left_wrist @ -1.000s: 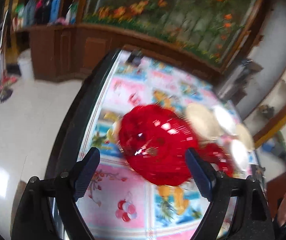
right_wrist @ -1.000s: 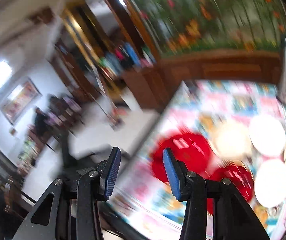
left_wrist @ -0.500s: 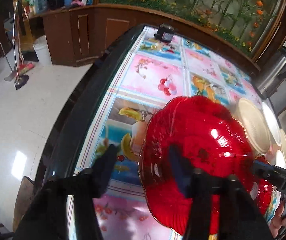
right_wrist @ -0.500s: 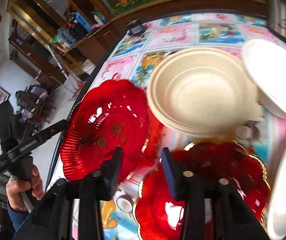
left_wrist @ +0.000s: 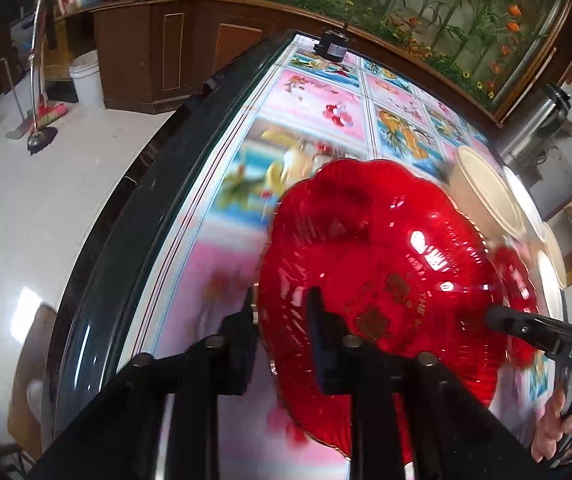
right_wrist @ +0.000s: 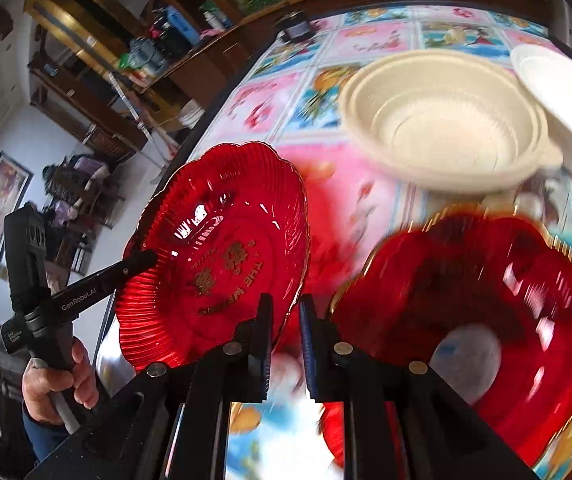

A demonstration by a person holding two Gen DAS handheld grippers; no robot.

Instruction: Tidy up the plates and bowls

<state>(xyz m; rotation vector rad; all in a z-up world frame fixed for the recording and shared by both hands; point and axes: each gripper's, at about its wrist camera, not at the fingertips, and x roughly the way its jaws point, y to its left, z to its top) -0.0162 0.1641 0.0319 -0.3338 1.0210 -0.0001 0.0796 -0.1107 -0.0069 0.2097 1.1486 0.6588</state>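
My left gripper is shut on the near rim of a red scalloped plate with gold lettering and holds it tilted above the table. The same plate shows in the right wrist view, with the left gripper clamped on its left edge. My right gripper is nearly closed and holds nothing; its fingers sit between that plate and a second red plate lying on the table. A stack of cream bowls and a white plate lie beyond.
The table has a colourful picture cover and a dark rounded edge on the left. A small black device sits at its far end, a steel urn at the right. More pale dishes line the right side.
My left gripper has closed on the red plate's rim and lifted it off the table. My right gripper has moved down close to the second red plate.
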